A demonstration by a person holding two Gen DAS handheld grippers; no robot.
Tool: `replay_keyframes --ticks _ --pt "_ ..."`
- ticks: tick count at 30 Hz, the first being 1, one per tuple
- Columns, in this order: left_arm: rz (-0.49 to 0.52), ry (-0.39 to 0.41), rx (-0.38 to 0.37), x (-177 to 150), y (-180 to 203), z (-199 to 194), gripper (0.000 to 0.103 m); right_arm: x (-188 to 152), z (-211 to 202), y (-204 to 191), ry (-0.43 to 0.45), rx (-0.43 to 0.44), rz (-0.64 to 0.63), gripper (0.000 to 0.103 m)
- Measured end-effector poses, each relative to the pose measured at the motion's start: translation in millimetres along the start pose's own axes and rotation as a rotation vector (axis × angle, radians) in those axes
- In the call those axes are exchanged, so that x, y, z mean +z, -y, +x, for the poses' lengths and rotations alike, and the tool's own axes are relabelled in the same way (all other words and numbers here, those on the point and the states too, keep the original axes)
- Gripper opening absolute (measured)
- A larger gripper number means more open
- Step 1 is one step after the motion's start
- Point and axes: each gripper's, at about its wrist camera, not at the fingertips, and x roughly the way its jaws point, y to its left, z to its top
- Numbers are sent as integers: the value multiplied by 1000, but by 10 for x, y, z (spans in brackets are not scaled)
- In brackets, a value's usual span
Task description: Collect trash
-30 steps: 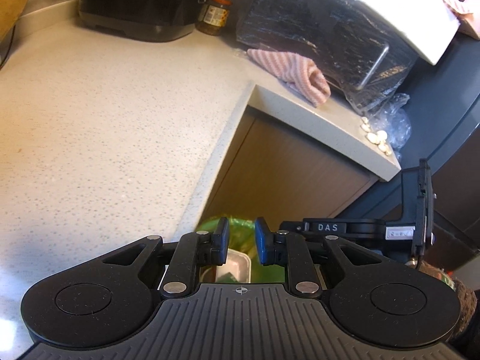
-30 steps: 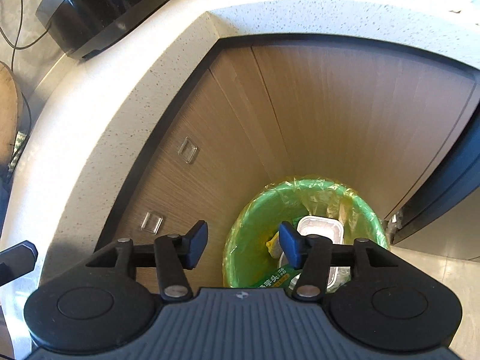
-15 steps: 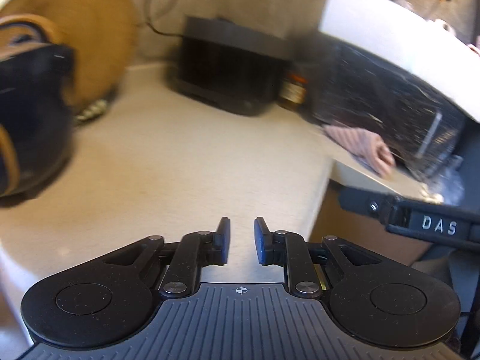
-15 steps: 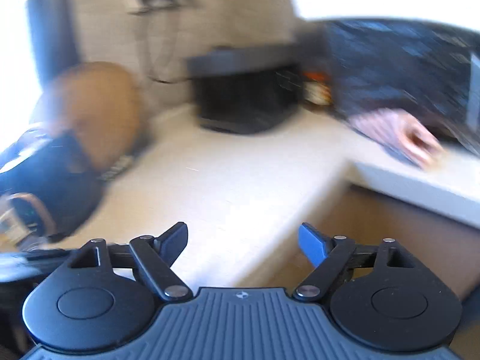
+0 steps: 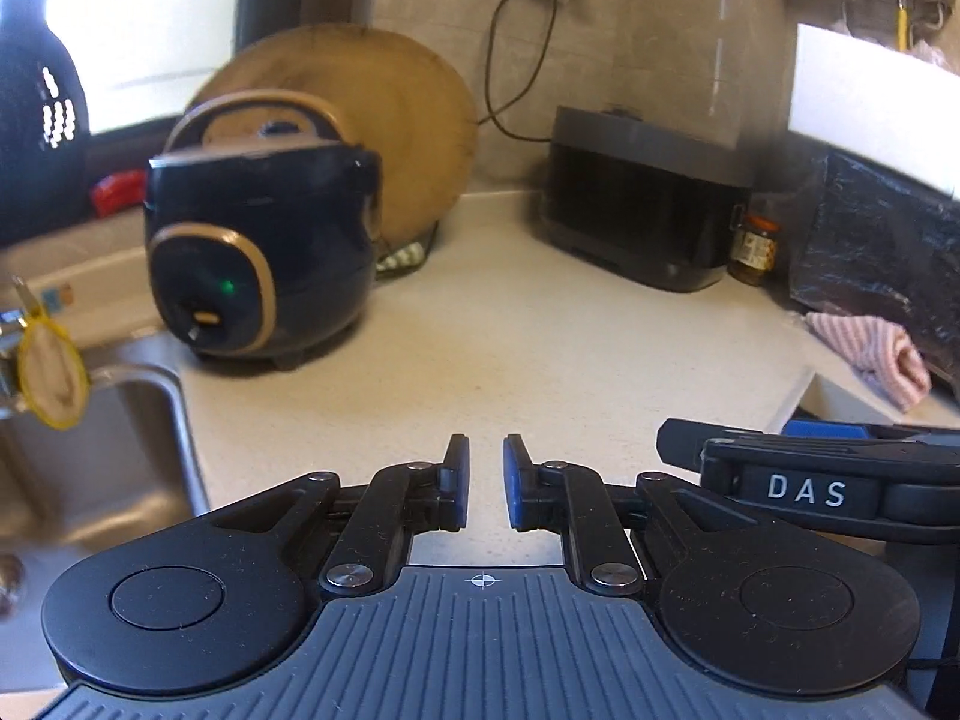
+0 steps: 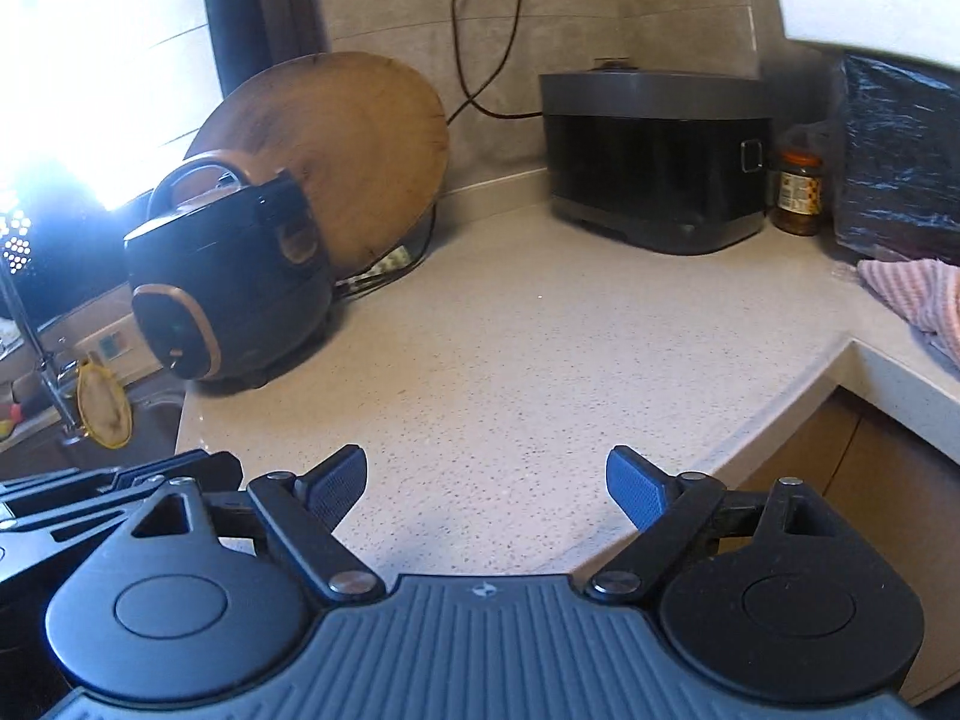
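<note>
Kitchen tabletop (image 6: pixel 540 360), pale and speckled, runs under both claws. Left claw (image 5: pixel 485 489) is pinched nearly shut and holds nothing; right claw (image 6: pixel 486 489) is opening, already wide, with only bare stone between its pads. Beyond them stand a dark cooker (image 5: pixel 252 258), a round board (image 6: pixel 360 144), a black box appliance (image 6: pixel 654 162), a jar (image 6: pixel 797 189) and a striped cloth (image 5: pixel 870 357). No trash shows on the tabletop in either view, so I cannot say where the next piece lies. Kitchen scraps would likely be light and crushable; pinch them at a firm edge or fold.
</note>
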Motion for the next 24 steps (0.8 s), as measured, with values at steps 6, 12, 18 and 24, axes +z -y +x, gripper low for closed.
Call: replay_keyframes --ticks 6,12,18,24 --pt "-16 -6 12 -5 -3 -39 16 -11 50 -46 -10 11 -30 88" --pt "-14 -11 11 -2 36 -28 16 -18 78 -41 -14 12 -39 88" --pt "-15 -15 10 6 38 -2 16 -15 102 -32 -13 6 -37 88" --pt "-11 -26 1 7 56 41 16 -15 110 -43 -14 1 -35 88"
